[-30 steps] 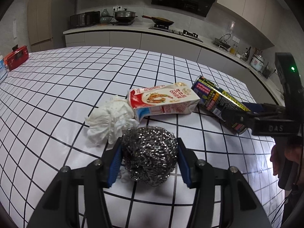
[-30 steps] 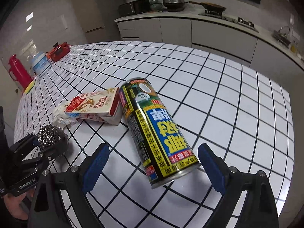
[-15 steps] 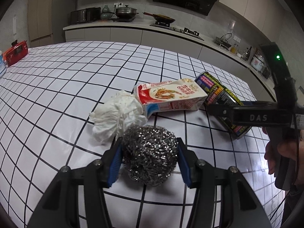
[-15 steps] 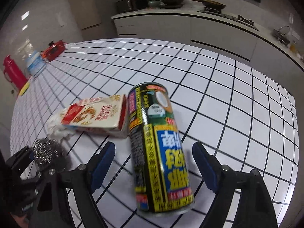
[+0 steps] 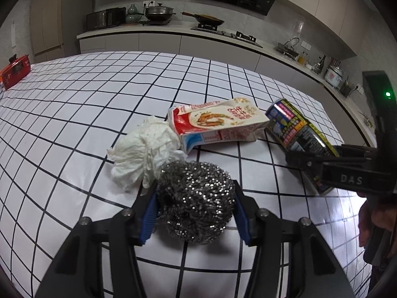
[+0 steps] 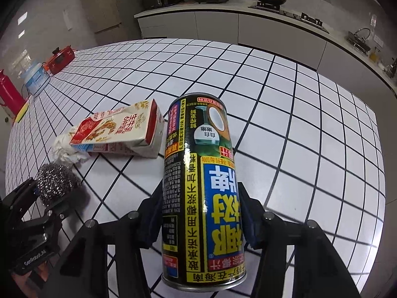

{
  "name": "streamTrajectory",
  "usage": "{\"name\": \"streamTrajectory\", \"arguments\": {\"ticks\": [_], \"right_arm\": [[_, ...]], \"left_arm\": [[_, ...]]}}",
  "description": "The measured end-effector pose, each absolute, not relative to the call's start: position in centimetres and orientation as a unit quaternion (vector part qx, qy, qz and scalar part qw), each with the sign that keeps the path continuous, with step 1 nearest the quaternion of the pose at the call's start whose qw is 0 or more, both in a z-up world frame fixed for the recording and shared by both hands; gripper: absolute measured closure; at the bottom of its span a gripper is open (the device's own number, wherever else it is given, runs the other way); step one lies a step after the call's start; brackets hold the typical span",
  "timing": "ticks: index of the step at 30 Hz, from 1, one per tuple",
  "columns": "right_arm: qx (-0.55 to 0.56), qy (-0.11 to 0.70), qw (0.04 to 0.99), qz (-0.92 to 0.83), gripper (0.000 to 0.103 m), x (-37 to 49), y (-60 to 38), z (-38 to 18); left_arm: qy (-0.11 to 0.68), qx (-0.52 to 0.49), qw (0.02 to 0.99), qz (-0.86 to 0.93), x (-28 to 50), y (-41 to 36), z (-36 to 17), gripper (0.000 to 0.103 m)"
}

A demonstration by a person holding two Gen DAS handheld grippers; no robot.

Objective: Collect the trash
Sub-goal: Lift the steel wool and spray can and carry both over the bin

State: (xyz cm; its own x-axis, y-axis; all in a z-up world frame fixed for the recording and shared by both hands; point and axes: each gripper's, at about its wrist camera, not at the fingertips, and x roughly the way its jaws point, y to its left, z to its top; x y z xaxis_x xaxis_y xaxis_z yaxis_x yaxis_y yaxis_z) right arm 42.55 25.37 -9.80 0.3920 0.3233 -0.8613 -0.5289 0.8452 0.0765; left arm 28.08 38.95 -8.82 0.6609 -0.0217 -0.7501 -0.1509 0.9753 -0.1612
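L gripper [image 5: 196, 208] clamps the scourer [image 5: 196, 198] low over the bench [image 5: 99, 104]; R gripper [image 6: 198, 213] is clenched on the can [image 6: 198, 186]. Risks: slick can could slide out if tilted; scourer wires may snag the tissue [image 5: 144, 149] touching it. Count: 1 can, 1 scourer, 1 carton [image 5: 215, 126], 1 tissue.

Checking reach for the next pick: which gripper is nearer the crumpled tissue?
Left. The left gripper, shut on the steel scourer, sits right beside the crumpled tissue; the right gripper holds the can beyond the carton.
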Motion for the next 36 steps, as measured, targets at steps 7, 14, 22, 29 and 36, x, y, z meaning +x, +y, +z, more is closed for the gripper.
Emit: {"name": "streamTrajectory", "arguments": {"ticks": [7,14,22,29,36], "right_arm": [[-0.098,0.467,0.841,0.256,0.048,39.8,22.4,-8.1],[-0.086,0.456,0.847,0.26,0.048,36.2,18.0,-6.6],[-0.1,0.489,0.821,0.276,0.048,33.0,15.7,-8.4],[-0.123,0.509,0.804,0.281,0.045,33.6,17.6,-10.1],[-0.111,0.487,0.82,0.281,0.048,33.5,18.0,-9.0]], "left_arm": [[0.393,-0.088,0.914,0.036,26.1,36.1,-7.8,0.049],[0.386,-0.08,0.919,0.03,23.9,33.0,-6.8,0.049],[0.387,-0.084,0.917,0.035,21.7,31.1,-6.7,0.049],[0.39,-0.094,0.915,0.049,20.5,31.7,-7.0,0.049],[0.387,-0.09,0.916,0.049,20.8,32.1,-6.7,0.049]]}}
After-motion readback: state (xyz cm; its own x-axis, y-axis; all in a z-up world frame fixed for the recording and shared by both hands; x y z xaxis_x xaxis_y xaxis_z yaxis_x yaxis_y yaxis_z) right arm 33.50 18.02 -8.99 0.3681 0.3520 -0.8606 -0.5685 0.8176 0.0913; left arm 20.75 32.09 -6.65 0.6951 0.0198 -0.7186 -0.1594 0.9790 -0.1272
